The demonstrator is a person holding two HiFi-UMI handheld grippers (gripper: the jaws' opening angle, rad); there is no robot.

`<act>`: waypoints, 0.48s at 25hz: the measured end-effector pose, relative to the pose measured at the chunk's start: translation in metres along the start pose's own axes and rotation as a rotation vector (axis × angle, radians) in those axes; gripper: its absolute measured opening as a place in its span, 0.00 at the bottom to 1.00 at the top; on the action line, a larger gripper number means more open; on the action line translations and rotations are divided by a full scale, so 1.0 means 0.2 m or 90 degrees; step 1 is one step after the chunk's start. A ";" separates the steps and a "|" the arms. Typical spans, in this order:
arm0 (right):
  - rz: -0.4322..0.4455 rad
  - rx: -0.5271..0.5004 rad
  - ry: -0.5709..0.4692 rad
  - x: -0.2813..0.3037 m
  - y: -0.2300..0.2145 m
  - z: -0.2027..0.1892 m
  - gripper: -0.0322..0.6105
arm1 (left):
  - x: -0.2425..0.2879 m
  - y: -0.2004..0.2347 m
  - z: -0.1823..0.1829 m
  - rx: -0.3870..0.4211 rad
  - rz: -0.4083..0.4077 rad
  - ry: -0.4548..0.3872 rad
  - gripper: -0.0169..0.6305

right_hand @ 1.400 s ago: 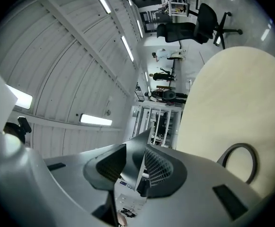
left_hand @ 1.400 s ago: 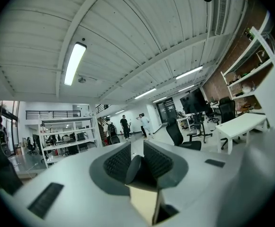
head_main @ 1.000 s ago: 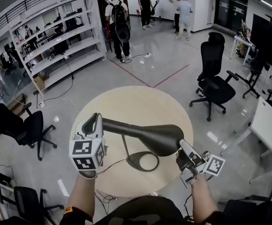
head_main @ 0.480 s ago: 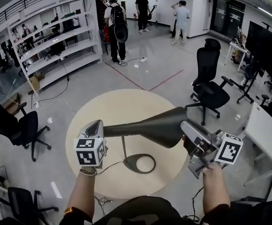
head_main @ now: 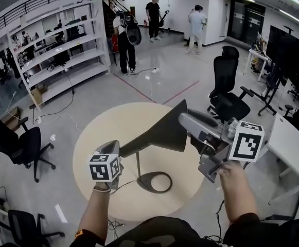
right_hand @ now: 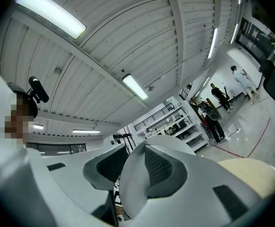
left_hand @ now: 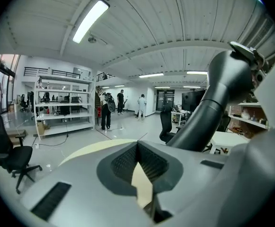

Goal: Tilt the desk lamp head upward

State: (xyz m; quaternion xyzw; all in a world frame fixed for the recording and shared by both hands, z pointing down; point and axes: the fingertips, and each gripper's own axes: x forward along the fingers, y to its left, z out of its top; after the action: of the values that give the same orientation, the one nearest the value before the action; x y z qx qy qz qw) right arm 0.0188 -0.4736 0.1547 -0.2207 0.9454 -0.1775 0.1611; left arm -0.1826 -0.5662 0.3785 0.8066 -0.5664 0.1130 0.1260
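Note:
The black desk lamp stands on a round beige table with its ring base flat. Its cone head tilts up to the right, and its arm slopes down to the left. My right gripper is raised against the wide rim of the head. In the right gripper view its jaws look shut, with no lamp between them. My left gripper sits at the arm's low end. It is shut, with only the table showing at the jaws, and the arm passes just to its right.
A black office chair stands beyond the table and another to the left. White shelving lines the far left, a white desk is at the right, and several people stand far back.
The lamp head has swung from nearly level to steeply upward. My right gripper rose with it from below the head's wide end. My left gripper sank slightly along the arm's low end.

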 end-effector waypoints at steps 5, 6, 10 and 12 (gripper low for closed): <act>0.011 -0.011 0.015 0.09 0.05 0.02 0.26 | 0.02 -0.01 -0.04 -0.014 -0.014 0.006 0.10; 0.014 -0.012 0.019 0.11 0.06 0.02 0.26 | 0.03 -0.02 -0.05 -0.014 -0.016 0.008 0.10; 0.016 -0.013 0.033 0.14 0.10 0.03 0.25 | 0.03 -0.05 -0.08 -0.016 -0.016 0.009 0.09; 0.009 -0.013 0.036 0.16 0.10 0.02 0.26 | 0.03 -0.04 -0.08 -0.018 -0.015 0.007 0.09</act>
State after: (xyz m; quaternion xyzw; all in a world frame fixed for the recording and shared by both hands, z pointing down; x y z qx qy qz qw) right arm -0.0140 -0.4745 0.1351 -0.2103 0.9530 -0.1728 0.1333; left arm -0.1747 -0.5632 0.3954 0.8108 -0.5577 0.1078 0.1413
